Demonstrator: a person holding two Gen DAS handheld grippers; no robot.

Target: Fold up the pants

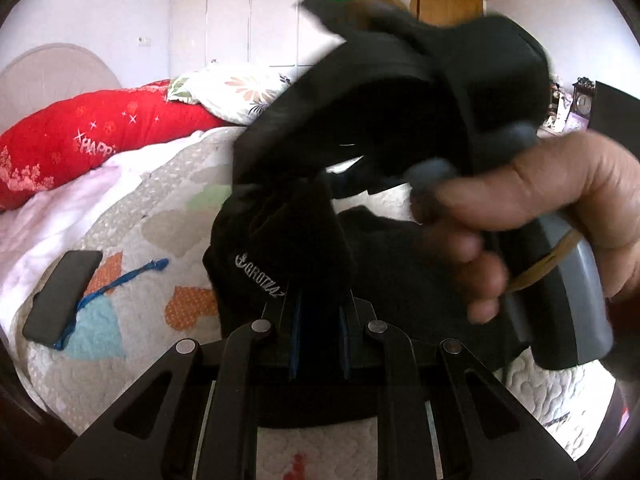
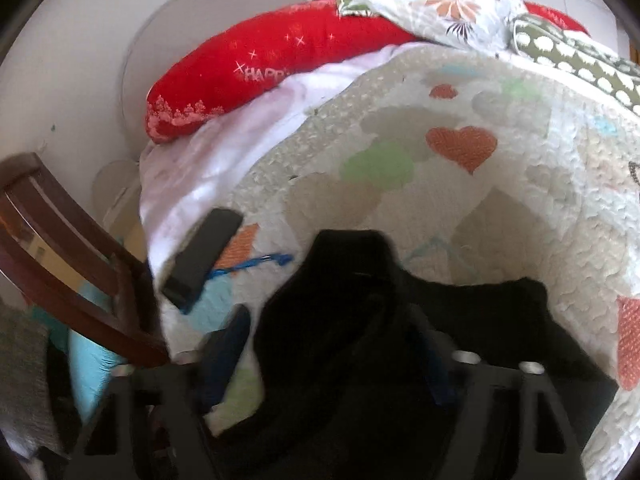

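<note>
Left side of the bed [image 1: 132, 184]: a dark phone [image 1: 62, 296] with a blue cord [image 1: 120, 280] lies flat on the quilt, beside but apart from the garment; a red pillow [image 1: 80, 136] sits well behind.

Centre: the black pants [image 1: 280, 248] are bunched on the quilt near the bed's front edge, part lifted, part lying. The left gripper [image 1: 318, 240] is pressed together on a raised fold of the cloth next to the embroidered logo.

Right: the right gripper [image 2: 340, 344] stands spread, one finger on either side of a heap of the same pants [image 2: 480, 320]; the cloth sits between the fingers without being pinched, as far as the blurred picture allows. In the left wrist view the person's right hand [image 1: 540, 216] grips that tool's handle, close above the garment.

Assessment of handling: the cloth is soft, limp and light; it sags and creases wherever unsupported and keeps no edge of its own. It appears matte knit, unlikely to slip from a firm pinch. Best holds are judged to be the waistband or a hem corner, where layers are thicker; which edge is now held cannot be determined. A single-layer pinch risks dragging only the top ply.
</note>
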